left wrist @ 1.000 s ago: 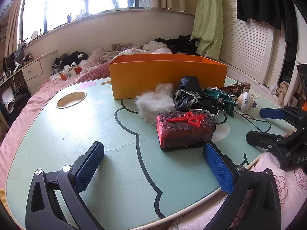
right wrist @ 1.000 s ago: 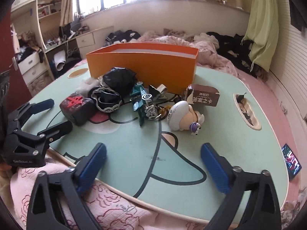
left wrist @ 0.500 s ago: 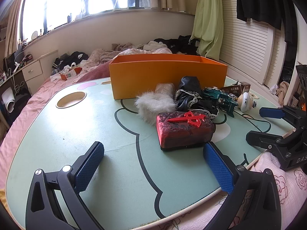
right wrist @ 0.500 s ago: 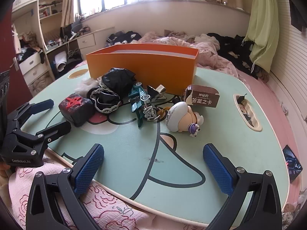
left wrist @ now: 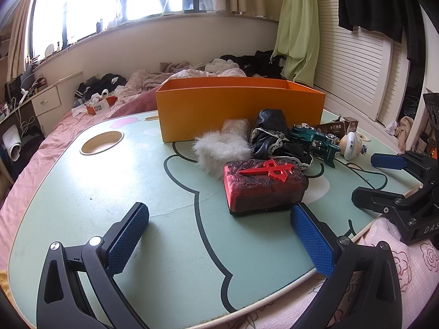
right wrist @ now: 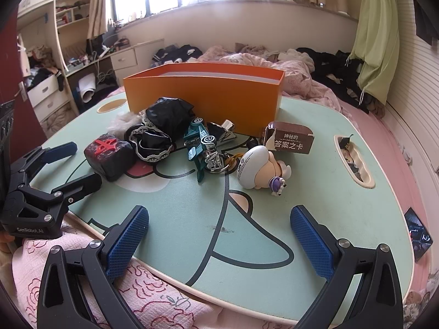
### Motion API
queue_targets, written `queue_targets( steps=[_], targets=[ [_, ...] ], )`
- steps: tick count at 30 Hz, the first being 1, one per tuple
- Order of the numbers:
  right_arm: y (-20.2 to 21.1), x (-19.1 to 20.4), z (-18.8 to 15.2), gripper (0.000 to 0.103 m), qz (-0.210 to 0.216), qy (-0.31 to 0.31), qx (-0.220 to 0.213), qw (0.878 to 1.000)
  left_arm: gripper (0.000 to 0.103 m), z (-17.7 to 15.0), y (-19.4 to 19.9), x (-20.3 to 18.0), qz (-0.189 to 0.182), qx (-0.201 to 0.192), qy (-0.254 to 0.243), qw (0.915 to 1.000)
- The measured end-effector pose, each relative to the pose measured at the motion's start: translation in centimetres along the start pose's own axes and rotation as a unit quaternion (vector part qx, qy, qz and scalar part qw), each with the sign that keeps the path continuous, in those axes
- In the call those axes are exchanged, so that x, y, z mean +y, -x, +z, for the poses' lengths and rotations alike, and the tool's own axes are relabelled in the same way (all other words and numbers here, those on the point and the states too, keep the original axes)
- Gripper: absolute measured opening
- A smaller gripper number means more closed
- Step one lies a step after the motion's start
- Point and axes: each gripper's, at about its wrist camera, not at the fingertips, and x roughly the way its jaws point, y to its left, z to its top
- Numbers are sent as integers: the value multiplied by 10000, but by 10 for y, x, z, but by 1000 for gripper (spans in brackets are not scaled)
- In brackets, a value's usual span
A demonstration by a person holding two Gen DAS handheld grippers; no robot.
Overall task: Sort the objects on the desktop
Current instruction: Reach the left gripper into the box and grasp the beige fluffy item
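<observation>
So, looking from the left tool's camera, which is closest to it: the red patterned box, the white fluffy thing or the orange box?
From the left tool:
1. Red patterned box, just ahead, toward its right finger.
2. White fluffy thing, behind that box, slightly left.
3. Orange box, farthest, at the table's back.

On the counter: one orange box, one red case, one fur puff, one black cloth, one toy car, one figurine, one card pack.
</observation>
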Motion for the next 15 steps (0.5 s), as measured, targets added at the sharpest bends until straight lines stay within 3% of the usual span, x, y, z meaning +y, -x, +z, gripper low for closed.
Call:
queue_targets(
  steps=[8, 15],
  targets=[
    [0, 1, 0, 103, -27, -15, -2, 10000, 103, 5, 1, 4, 64, 94, 69, 9999],
    [0, 1, 0, 103, -53, -30, -1, 10000, 103, 73, 33, 14, 464, -797, -32, 9957]
  ],
)
